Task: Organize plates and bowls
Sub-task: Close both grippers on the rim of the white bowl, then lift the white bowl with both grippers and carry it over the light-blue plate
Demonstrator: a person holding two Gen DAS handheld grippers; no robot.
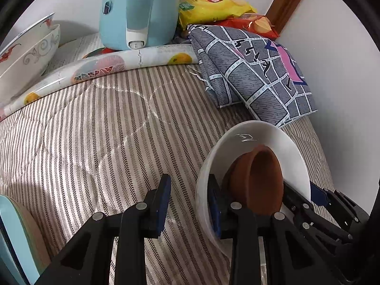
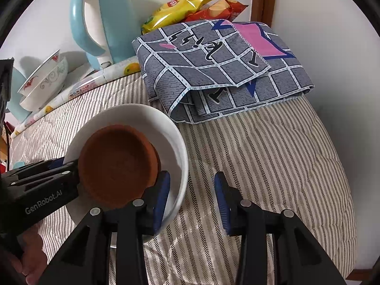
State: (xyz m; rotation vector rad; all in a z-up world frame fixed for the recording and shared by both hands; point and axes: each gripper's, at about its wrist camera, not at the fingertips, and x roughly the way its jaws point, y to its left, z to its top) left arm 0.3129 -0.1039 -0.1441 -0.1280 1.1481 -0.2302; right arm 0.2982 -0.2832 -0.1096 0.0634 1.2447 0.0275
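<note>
A white bowl (image 2: 173,133) rests on the striped cloth with a small brown clay bowl (image 2: 118,163) inside it. Both also show in the left wrist view, the white bowl (image 1: 251,133) and the brown bowl (image 1: 263,178). My left gripper (image 1: 188,204) is open, its jaws straddling the white bowl's near rim. My right gripper (image 2: 192,197) is open, straddling the white bowl's right rim. Two stacked patterned bowls (image 1: 30,49) stand tilted at the far left, also in the right wrist view (image 2: 45,80).
A light blue kettle (image 1: 140,11) stands at the back on a fruit-print mat (image 1: 99,68). A folded grey checked cloth (image 2: 220,71) and snack bags (image 2: 182,7) lie at the back right. A pale blue plate edge (image 1: 14,244) shows at lower left. Walls bound back and right.
</note>
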